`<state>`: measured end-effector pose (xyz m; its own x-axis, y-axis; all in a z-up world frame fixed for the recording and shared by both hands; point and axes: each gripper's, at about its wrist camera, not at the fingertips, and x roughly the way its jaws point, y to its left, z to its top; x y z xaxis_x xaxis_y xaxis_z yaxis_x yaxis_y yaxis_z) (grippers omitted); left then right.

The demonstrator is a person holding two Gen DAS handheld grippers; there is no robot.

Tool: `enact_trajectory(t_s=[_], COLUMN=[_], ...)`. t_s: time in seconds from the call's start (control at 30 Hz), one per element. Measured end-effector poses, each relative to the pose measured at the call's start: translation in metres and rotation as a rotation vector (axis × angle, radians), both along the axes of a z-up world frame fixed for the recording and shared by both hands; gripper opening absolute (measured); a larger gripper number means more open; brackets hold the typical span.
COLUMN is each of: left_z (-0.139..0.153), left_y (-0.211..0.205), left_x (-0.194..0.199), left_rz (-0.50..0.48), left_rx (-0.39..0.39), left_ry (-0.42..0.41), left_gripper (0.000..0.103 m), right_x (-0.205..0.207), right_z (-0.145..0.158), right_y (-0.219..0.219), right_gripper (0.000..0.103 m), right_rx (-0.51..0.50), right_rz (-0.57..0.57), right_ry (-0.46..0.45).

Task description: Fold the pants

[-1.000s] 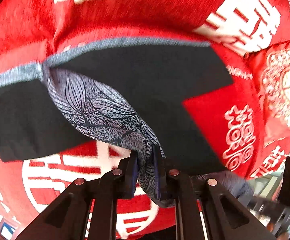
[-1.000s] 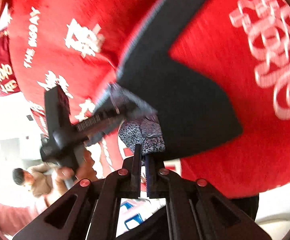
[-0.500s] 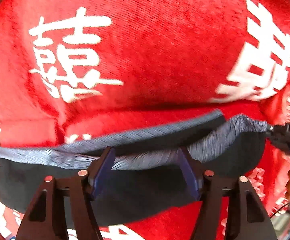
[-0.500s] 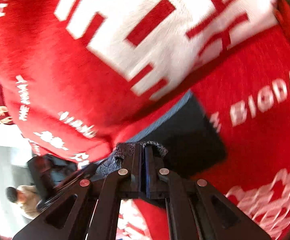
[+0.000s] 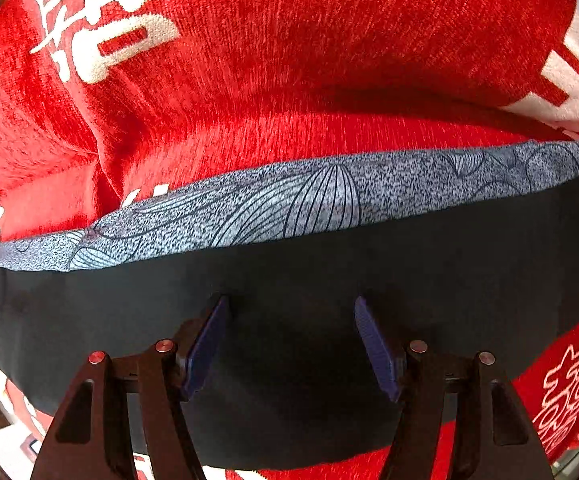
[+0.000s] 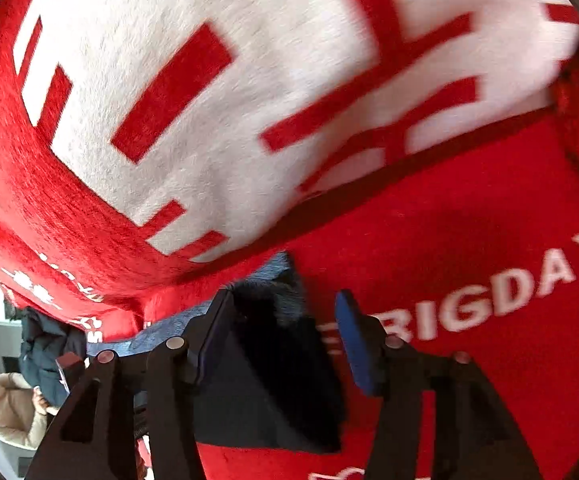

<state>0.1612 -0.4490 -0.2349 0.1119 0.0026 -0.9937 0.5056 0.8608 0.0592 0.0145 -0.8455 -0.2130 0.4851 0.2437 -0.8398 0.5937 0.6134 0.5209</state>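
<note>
- We see the pants (image 5: 289, 352) lying flat on red fabric, black, as a wide dark band across the left wrist view.
- Along their far edge runs a grey speckled waistband (image 5: 289, 204) with leaf-line print.
- In the right wrist view we see only one dark corner.

Red plush blanket (image 5: 289, 92) with white characters and lettering, a seated person (image 6: 5, 408) at the far left edge.
</note>
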Motion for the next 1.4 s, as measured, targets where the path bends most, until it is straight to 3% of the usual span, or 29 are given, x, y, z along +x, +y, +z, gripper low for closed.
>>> enact_trajectory(t_s=[0.03,0.07,0.13,0.23,0.37,0.4,0.47,0.5,0.53,0.57,0.63,0.73,0.83,0.87,0.97,1.17,1.27,1.4], left_z=[0.0,-0.001,-0.002,-0.001,0.001,0.0,-0.002,-0.002,-0.005,-0.003,0.004,0.008,-0.012,-0.012,-0.012,-0.012,-0.016,-0.019], left_y=[0.0,0.0,-0.002,-0.004,-0.004,-0.004,-0.006,-0.006,-0.008,-0.011,-0.014,-0.02,-0.021,-0.019,-0.014,-0.006,-0.007,-0.012], left_x=[0.001,0.003,0.006,0.007,0.004,0.004,0.002,0.002,0.001,0.003,0.006,0.01,0.016,0.017,0.018,0.01,0.006,0.006], left_rz=[0.002,0.004,0.0,-0.007,-0.001,0.003,0.01,0.015,0.015,0.015,0.013,0.0,0.038,0.057,0.077,0.064,0.055,0.054], left_rx=[-0.001,0.0,0.007,0.01,0.007,0.005,0.003,0.005,0.009,0.019,0.013,0.009,0.026,0.026,0.015,0.027,0.029,0.028], left_ry=[0.0,0.001,-0.003,-0.006,-0.014,-0.02,-0.028,-0.03,-0.027,-0.021,-0.042,-0.099,-0.057,-0.069,-0.045,-0.028,-0.035,-0.042], left_gripper=[0.067,0.069,0.07,0.07,0.07,0.07,0.07,0.07,0.07,0.07,0.07,0.07,0.075,0.08,0.08,0.08,0.08,0.08], right_x=[-0.002,-0.001,0.005,0.016,0.004,0.003,0.01,0.02,0.03,0.04,0.05,0.059,0.049,0.043,0.009,-0.051,-0.072,-0.094], right_z=[-0.007,-0.018,-0.031,-0.03,0.004,0.009,0.012,0.008,0.0,-0.008,-0.012,-0.013,-0.016,-0.011,0.005,-0.021,-0.025,-0.018], right_y=[-0.002,-0.002,0.001,0.011,0.019,0.021,0.028,0.036,0.043,0.048,0.046,0.034,0.026,0.025,0.034,0.055,0.05,0.042], right_gripper=[0.051,0.037,0.03,0.03,0.032,0.034,0.056,0.056,0.051,0.011,0.005,0.006,0.012,0.016,0.031,0.032,0.032,0.033], right_rx=[0.011,0.029,0.044,0.02,-0.013,-0.008,0.001,-0.02,-0.047,-0.051,-0.045,-0.036,-0.023,-0.02,0.017,0.154,0.227,0.22], right_rz=[0.007,0.023,0.054,0.1,0.06,0.069,0.129,0.167,0.206,0.234,0.201,0.112,0.061,0.052,0.022,-0.062,-0.173,-0.175], right_ry=[0.019,0.039,0.057,0.034,-0.075,-0.089,-0.082,-0.049,-0.001,0.035,0.033,0.013,0.028,0.008,-0.059,-0.021,-0.062,-0.057])
